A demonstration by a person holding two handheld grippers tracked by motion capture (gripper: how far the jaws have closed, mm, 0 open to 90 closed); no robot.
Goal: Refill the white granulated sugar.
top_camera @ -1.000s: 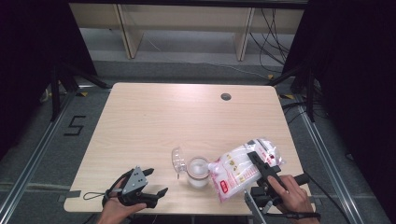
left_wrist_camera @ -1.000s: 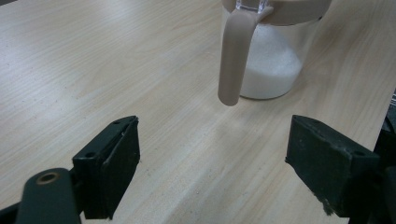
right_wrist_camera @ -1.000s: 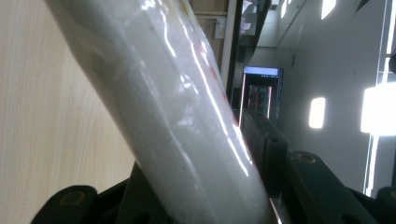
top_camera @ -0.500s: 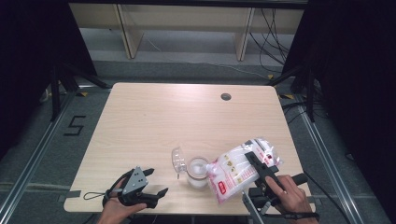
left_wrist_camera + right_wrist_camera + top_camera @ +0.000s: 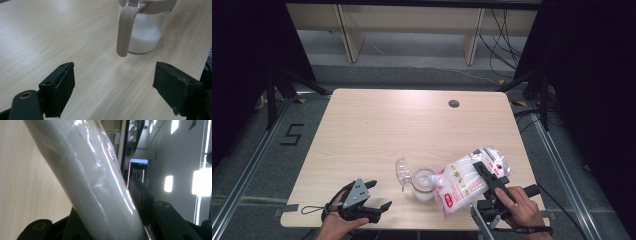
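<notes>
Bag: the right gripper (image 5: 486, 176) is clamping a clear plastic bag of white granules (image 5: 467, 180), tipped so that one corner is hanging over the mouth of the jar (image 5: 423, 183); in the right gripper view the bag (image 5: 87, 182) is running slantwise between the two jaws, which are pressing on it.
Jar: it is standing upright near the front edge of the table (image 5: 377, 125), partly filled with white granules, its hinged lid (image 5: 402, 171) swung open to the left; the left gripper view is looking at its glass wall (image 5: 146, 32) and beige handle (image 5: 123, 32).
Left gripper (image 5: 362, 200): it is resting low at the table's front left, well apart from the jar, its jaws standing wide with nothing between them.
Change: compared with a second ago, almost nothing is shifting; bag, jar and both hands are holding the same pose.
Meaning: the pour is apparently being sustained at a steady tilt, and the jar is not yet full.
</notes>
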